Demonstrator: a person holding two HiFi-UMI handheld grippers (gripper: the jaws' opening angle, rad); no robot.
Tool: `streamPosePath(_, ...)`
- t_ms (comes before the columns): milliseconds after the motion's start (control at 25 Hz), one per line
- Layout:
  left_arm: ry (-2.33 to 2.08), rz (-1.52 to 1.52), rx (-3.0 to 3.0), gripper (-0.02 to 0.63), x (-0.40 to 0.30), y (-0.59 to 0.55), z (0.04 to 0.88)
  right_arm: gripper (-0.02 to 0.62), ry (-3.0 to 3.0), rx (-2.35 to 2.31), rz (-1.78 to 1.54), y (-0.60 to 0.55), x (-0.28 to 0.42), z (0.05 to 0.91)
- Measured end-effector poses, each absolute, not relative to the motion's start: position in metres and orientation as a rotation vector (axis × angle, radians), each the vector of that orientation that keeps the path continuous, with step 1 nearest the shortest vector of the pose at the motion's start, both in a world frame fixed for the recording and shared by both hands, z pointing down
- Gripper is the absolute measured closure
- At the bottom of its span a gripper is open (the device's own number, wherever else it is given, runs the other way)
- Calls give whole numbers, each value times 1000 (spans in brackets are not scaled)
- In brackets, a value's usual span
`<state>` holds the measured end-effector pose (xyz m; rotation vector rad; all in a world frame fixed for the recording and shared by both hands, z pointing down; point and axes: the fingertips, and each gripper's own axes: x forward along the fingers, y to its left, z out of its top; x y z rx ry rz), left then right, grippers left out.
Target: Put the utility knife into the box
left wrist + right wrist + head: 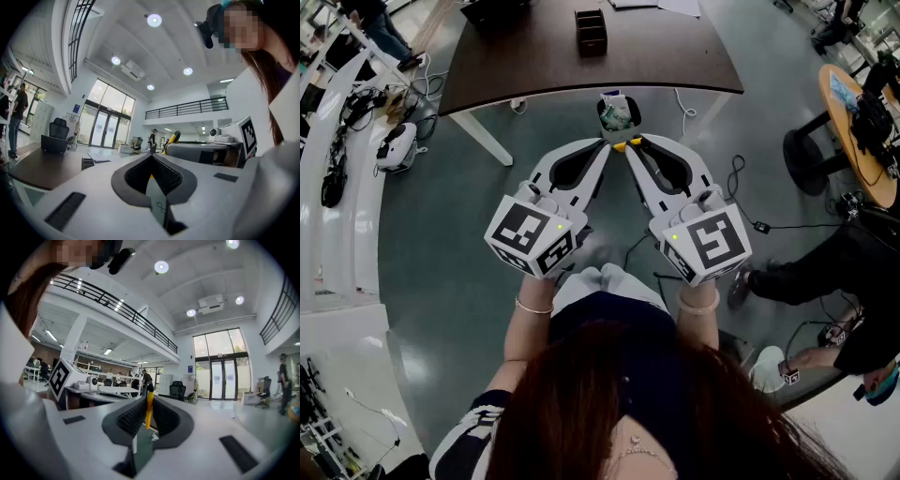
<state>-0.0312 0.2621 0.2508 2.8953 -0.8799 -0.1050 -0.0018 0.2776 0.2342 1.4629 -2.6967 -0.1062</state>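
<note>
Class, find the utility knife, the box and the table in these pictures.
knife (149,409): right gripper view, on its yellow body.
box (592,47): head view, on its near wall.
table (675,56): head view, on the bare brown top.

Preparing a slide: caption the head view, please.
White right gripper's jaws clamp a yellow utility knife, left gripper alongside, near a dark brown table.

A dark table (534,56) carries 1 black box (591,31) and papers (675,6).
</note>
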Motion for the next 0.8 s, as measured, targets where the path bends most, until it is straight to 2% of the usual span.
streamPosePath(800,-896,-88,2856,604,-19,230,265,543,-2739,1489,-61,244,20,242)
